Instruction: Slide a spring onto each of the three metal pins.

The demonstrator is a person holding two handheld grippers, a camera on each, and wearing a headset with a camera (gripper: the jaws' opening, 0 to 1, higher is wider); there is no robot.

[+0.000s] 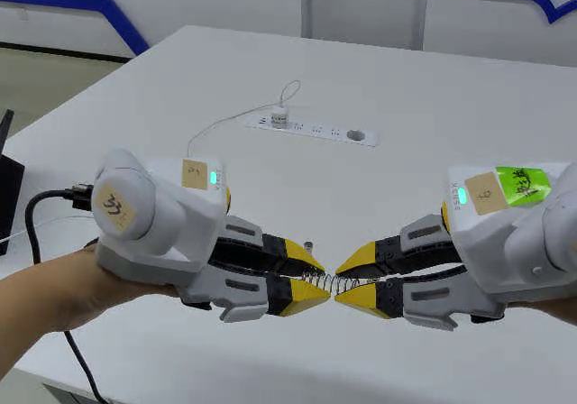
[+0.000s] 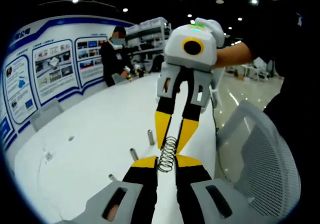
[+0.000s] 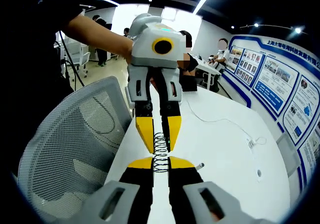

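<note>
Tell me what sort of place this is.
Probably an office showroom or training room: a large white table with a built-in power strip, poster boards along the wall, and a mesh chair.

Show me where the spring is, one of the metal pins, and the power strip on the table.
spring (image 1: 335, 285), head view, its middle coils.
metal pin (image 2: 150, 136), left gripper view, shaft of the farthest upright one.
power strip (image 1: 315, 130), head view, its white top face.
</note>
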